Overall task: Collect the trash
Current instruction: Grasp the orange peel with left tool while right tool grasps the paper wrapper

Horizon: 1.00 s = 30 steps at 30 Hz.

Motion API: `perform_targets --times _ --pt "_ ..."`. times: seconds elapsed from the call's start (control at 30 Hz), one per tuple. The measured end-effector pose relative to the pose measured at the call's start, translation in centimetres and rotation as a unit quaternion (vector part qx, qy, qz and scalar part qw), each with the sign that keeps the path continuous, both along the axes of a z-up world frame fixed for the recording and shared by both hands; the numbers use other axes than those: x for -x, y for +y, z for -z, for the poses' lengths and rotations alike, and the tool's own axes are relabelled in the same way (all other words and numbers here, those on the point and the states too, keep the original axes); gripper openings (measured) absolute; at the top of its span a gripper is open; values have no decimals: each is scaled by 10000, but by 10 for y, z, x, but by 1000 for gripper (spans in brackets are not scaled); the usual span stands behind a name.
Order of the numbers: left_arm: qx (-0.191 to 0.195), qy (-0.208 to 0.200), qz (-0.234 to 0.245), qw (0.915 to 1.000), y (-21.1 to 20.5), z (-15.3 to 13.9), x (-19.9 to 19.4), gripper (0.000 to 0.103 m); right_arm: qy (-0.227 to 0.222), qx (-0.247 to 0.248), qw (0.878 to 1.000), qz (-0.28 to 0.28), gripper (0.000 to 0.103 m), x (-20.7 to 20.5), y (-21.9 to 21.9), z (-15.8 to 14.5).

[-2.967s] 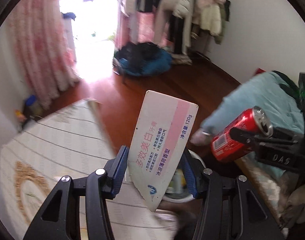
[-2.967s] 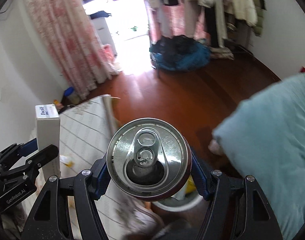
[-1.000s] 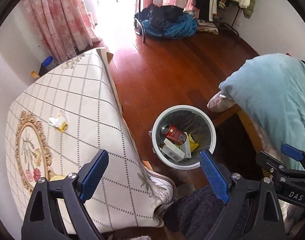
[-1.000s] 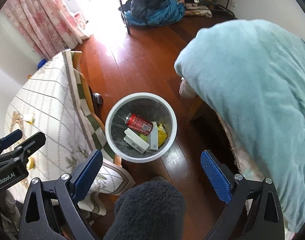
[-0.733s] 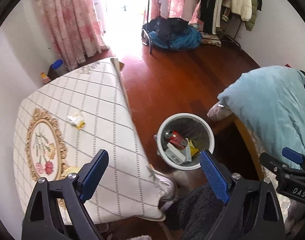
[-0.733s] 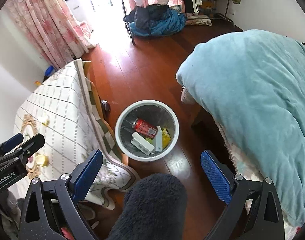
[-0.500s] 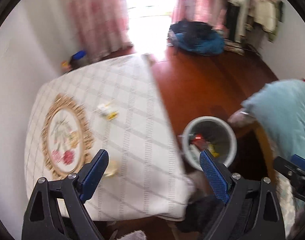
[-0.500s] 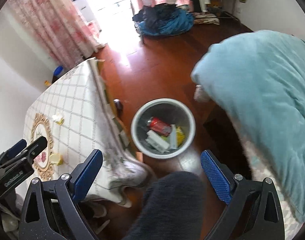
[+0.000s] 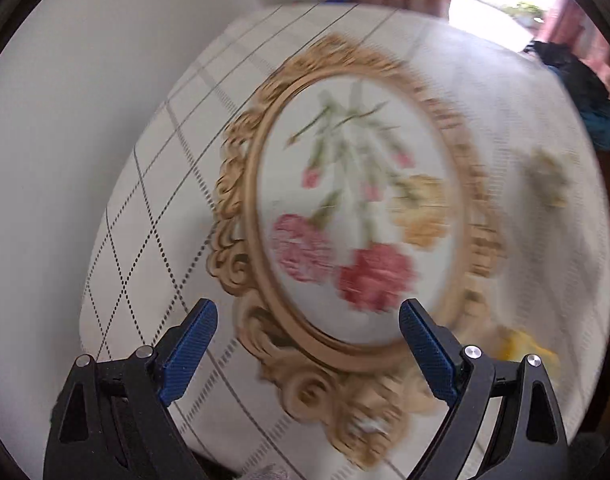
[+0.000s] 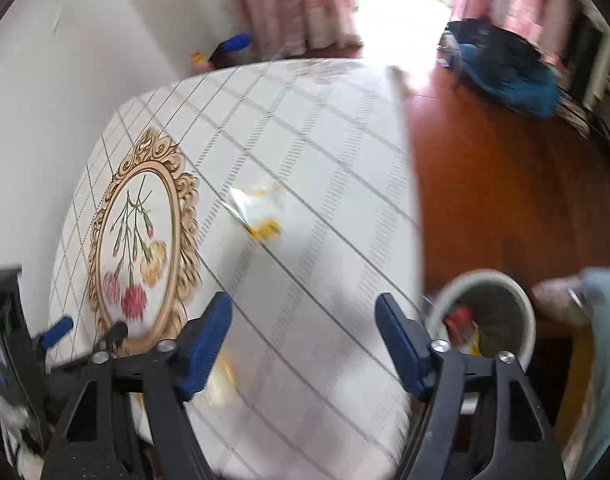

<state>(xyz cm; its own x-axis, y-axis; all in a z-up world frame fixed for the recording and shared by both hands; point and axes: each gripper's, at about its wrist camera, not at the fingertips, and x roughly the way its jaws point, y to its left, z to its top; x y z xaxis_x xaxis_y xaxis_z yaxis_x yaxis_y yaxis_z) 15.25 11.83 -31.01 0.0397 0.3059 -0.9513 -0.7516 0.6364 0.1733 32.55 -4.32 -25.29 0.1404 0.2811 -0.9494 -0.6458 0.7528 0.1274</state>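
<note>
1. Table (image 10: 325, 152), covered by a diamond-grid cloth with a gold-framed flower motif (image 9: 345, 208), is seen in both views.
2. Waste bin (image 10: 523, 312) is seen on the wooden floor beside the table, a red can (image 10: 459, 316) inside.
3. Left gripper (image 9: 307, 344) and right gripper (image 10: 303, 332) are held over the cloth, jaws apart, nothing gripped.
4. Crumpled clear-and-yellow wrapper (image 10: 257, 212) is noted on the cloth ahead of the right gripper.
5. A blurred yellow scrap (image 9: 525, 348) lies beside the left gripper's right finger.

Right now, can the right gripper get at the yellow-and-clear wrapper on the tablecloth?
Probably yes: the right gripper is open and empty, the wrapper lies ahead of it on the tablecloth, and nothing stands between them.
</note>
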Motion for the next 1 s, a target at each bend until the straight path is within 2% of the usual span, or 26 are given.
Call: perform_targets --times 0.1,0.13,0.2,0.23,0.27,0.33,0.43,0.53,0.7,0.83,1.0 --pt "125 32 -126 9998 17 14 6 95 4 180 9996 -195 64 -13 46 27" --pt "183 -72 -153 9997 20 14 9 95 10 214 9994 -257 61 -16 59 35" --pt "297 -187 -172 9992 25 16 12 95 116 243 9991 -319 47 -24 77 49" --pt "321 -196 -162 9992 26 16 13 95 209 258 9989 -330 31 -27 84 57" --pt "316 -182 -121 9993 25 16 13 95 285 229 9988 -332 11 -29 88 62" --pt "268 -130 -36 9995 25 16 12 95 351 183 9987 -306 10 -30 90 67" --pt "302 -154 115 9994 14 9 9 95 383 8 9991 -171 8 -27 72 58" --pt "473 -577 425 9963 -17 -11 8 95 240 -64 9997 51 8 -20 31 39" --pt "1041 -1064 1346 9797 -91 -30 -11 95 255 -71 9974 665 8 -3 -58 34" --pt "1088 -890 1941 9709 -128 -18 -30 93 570 -246 9908 1202 8 9 -113 45" --pt "917 -608 2184 9696 -147 -2 -47 90 681 -321 9865 1456 8 20 -140 54"
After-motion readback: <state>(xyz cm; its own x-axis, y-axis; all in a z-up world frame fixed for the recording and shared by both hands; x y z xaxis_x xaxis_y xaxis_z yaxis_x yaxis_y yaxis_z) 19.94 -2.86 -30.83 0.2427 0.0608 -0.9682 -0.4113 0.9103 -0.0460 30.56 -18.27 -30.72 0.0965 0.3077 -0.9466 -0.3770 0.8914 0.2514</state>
